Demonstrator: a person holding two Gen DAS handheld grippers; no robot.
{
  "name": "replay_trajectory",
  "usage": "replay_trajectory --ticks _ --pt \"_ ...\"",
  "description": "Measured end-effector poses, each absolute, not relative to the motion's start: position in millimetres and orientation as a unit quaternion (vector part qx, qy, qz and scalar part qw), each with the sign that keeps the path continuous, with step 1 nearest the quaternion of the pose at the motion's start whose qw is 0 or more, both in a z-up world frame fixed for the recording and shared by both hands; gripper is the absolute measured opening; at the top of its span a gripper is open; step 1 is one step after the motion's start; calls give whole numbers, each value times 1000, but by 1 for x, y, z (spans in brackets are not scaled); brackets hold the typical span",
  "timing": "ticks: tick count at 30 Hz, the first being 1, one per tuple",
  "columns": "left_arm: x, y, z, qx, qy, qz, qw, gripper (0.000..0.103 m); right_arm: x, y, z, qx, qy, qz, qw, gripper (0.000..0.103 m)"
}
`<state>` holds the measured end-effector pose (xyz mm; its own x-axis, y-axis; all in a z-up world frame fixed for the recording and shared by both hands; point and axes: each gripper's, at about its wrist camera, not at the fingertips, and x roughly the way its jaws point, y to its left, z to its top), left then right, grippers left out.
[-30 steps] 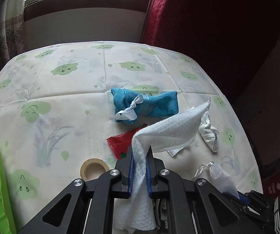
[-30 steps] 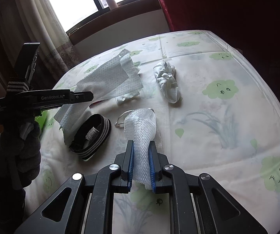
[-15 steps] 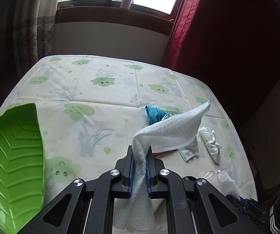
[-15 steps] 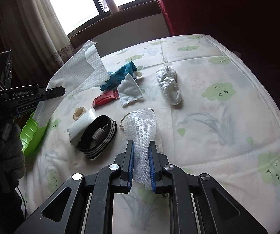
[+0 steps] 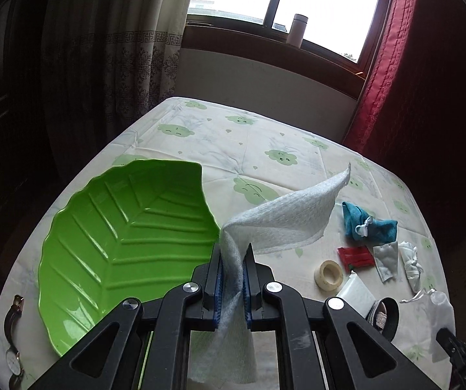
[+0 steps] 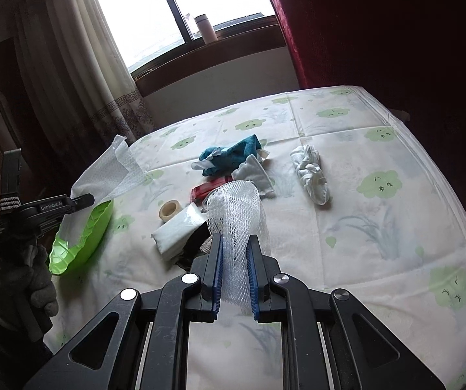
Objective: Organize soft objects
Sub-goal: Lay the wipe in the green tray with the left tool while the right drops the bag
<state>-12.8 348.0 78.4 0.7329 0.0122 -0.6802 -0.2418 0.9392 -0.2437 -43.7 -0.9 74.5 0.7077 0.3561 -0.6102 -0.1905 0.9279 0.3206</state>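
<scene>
Left gripper [image 5: 232,261] – pinching white textured wipe cloth [image 5: 285,224] – swung from clutter to green leaf-shaped plastic tray [image 5: 119,227], now just ahead-left; drop seems next. Right gripper [image 6: 234,260] clamps white mesh net [image 6: 234,208].

The only lettering I can read is "GenRobot.AI", printed in pale letters along the black side of the left gripper [image 6: 82,200], which sits out at nine o'clock in the right wrist view. A smaller label lower on its handle is too blurred to read, as is the wristwatch [image 5: 13,362] dial.
</scene>
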Motion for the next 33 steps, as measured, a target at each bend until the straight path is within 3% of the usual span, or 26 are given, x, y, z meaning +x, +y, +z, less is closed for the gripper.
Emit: replay_trajectory --ticks 14,17,19,21,26,33 --pt "-36 410 65 -183 353 136 907 11 -46 55 83 89 351 191 912 14" --pt "-38 420 61 -194 356 140 903 25 -44 71 83 85 355 204 908 14" --pt "-41 427 59 -200 354 146 902 53 -43 81 83 82 357 212 906 14" --pt "-45 432 59 -201 348 152 903 67 -42 93 84 79 359 222 903 14" --pt "-53 447 62 -208 339 159 904 70 -36 125 85 76 363 250 894 14" --pt "-63 467 70 -211 319 188 905 82 -29 180 88 69 366 298 879 14"
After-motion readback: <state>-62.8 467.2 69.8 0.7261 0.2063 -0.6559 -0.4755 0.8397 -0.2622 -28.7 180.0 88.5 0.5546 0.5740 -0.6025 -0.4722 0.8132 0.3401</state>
